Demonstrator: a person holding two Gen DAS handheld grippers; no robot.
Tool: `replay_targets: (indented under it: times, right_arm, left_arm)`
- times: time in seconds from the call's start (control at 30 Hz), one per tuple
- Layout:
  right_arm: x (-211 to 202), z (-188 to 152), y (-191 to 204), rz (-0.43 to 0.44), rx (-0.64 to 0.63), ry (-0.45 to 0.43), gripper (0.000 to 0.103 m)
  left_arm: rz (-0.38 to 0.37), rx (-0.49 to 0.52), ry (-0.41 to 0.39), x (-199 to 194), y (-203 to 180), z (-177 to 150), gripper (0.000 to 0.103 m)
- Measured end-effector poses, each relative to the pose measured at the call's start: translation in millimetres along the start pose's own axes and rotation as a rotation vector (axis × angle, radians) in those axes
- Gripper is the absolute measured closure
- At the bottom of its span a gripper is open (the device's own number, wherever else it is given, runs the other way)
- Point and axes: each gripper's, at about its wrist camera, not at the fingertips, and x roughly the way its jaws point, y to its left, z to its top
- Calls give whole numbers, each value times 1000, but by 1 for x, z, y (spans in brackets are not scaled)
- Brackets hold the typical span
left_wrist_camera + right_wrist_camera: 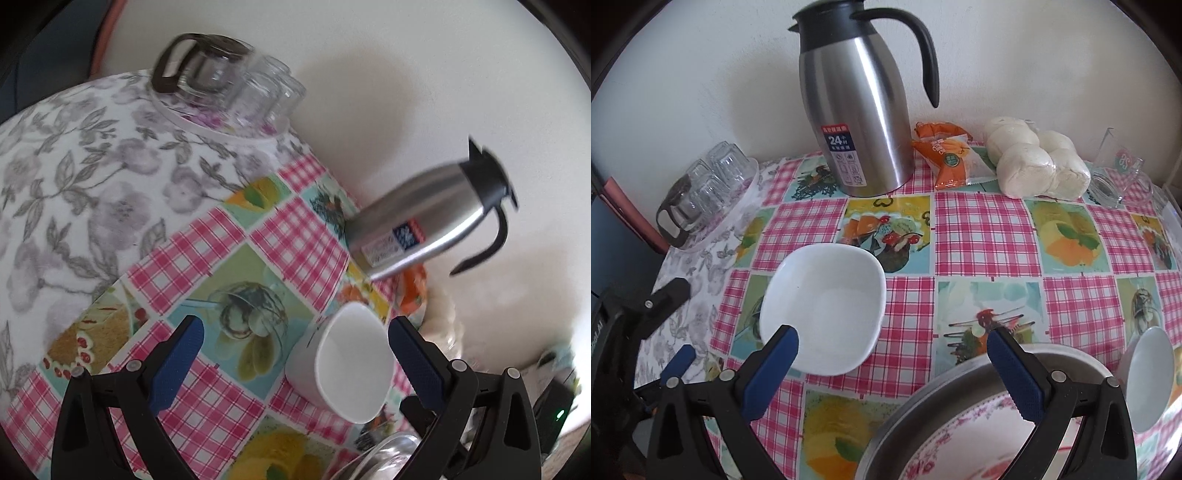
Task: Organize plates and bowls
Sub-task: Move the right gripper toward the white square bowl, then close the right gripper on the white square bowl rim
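Right wrist view shows the white bowl point(827, 310) on the table point(986, 236), in front of the steel jug point(857, 110). Right gripper point(892, 363) and left gripper point(295, 354) both hang with jaws open and empty. I judge the step is reaching; next, 1 gripper must close on the bowl's rim.

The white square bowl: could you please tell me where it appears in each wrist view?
Left wrist view: white square bowl lies low, right of centre, between the open left tool's fingers.
Right wrist view: it lies left of centre, by the right tool's left finger.
Shared landmark: steel thermos jug.
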Motion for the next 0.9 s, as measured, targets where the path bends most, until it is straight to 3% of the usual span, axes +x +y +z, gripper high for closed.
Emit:
replay_targets:
  times: [0.17,0.3,0.37,0.5,0.57,0.7,0.9]
  right_arm:
    - [12,1,-1,-7,45,19,5]
    - [22,2,-1,-32,53,32,19]
    - [26,2,-1,-30,51,39,23]
    - [33,3,2,-34,39,46,35]
    - [36,3,4,-34,29,49,42]
    - [46,4,5,-37,26,65,60]
    - [59,3,7,-42,22,83,79]
  left_arm:
    - [21,71,40,15,-13,-6,3]
    - [28,94,75,29,-17,-11,6]
    - [33,94,85,34,-18,-12,21]
    - [44,94,109,44,-18,-14,33]
    - [45,90,125,50,-17,-15,47]
    - [54,80,151,60,-15,-17,53]
    - [66,87,190,74,-16,-22,75]
